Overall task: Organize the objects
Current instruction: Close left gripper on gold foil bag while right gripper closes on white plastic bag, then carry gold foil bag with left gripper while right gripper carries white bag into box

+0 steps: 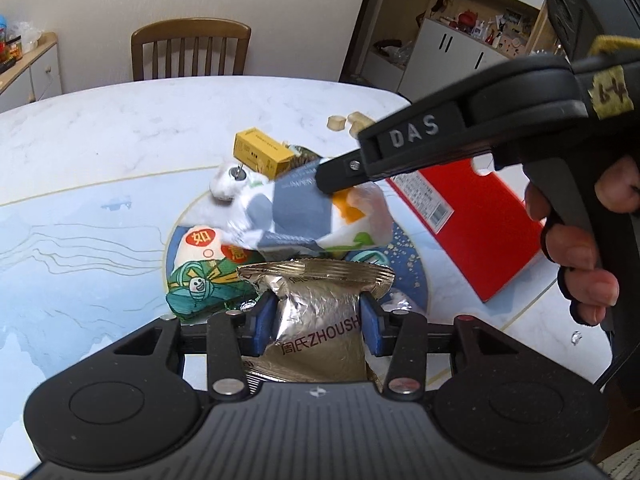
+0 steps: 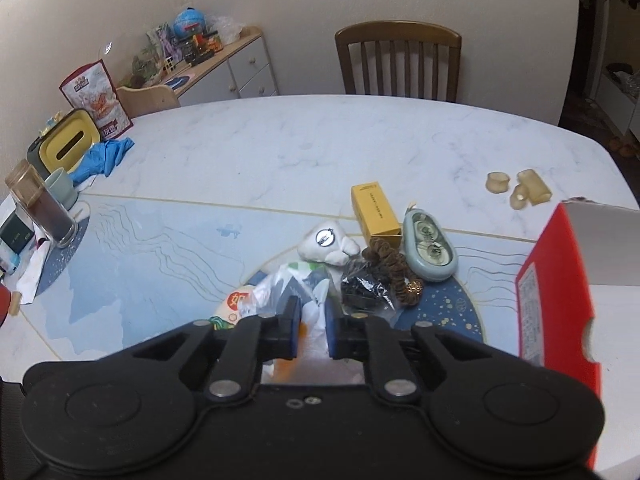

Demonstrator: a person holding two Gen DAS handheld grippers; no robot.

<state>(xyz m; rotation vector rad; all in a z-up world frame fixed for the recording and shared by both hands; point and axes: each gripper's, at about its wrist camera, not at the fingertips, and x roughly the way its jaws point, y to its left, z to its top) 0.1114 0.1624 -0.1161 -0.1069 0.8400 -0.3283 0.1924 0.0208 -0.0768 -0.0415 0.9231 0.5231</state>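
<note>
Gripping a silver foil packet [image 1: 320, 320] low in the frame, the left tool [image 1: 316, 320] had its blue pads pressed on the packet's two sides. The right tool [image 2: 308, 320] was closed on a white plastic bag [image 2: 292, 284] with grey and orange patches, near the middle of the frame. Both things looked light and soft. The foil looked slippery and crinkly, so the flat sealed edge seemed the best place to hold. The bag looked floppy, so pinching a bunched fold seemed best.

Near the bag lay a yellow box [image 2: 375, 212], a brown hair tie [image 2: 390, 270] and a grey-green case [image 2: 430, 250]. A red box [image 2: 560, 292] stood at the right. The desk [image 2: 280, 144] was smooth, white and blue. A wooden chair [image 2: 398, 60] stood behind it by a plain wall.
</note>
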